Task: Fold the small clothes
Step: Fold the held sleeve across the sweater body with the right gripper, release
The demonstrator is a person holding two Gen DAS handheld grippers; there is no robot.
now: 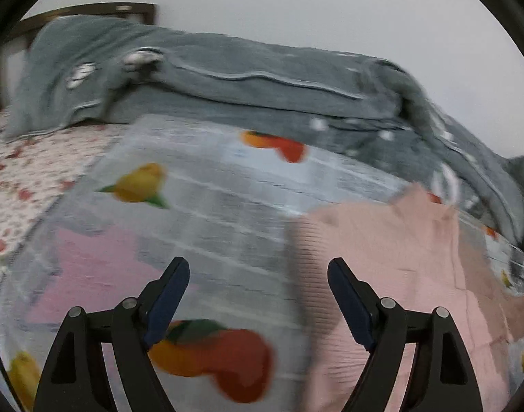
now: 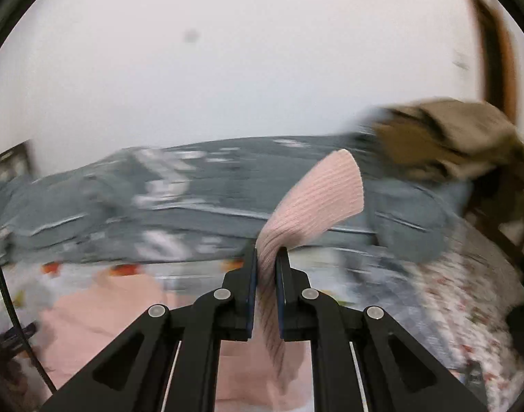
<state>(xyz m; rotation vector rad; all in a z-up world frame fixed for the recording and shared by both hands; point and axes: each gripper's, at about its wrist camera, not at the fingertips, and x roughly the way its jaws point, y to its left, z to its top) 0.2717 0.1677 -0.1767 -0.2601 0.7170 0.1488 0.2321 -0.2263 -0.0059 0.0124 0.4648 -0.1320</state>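
Pink ribbed garment [image 2: 316, 195] pinched by its edge in the clenched right gripper [image 2: 266, 257], cloth lifted above the bed, left gripper [image 1: 258, 274] spread wide and empty over the fruit-print sheet [image 1: 210, 206], garment's body [image 1: 382, 257] beside it, grey blanket [image 1: 262, 79] bunched beyond.

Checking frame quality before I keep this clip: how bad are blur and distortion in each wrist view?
Left wrist: fisheye bending, the bedspread and pink garment smeared by motion, the open left gripper sharp. Right wrist: heavier streaking across the grey blanket, yet the right gripper and its pinched pink ribbed fabric stay crisp.
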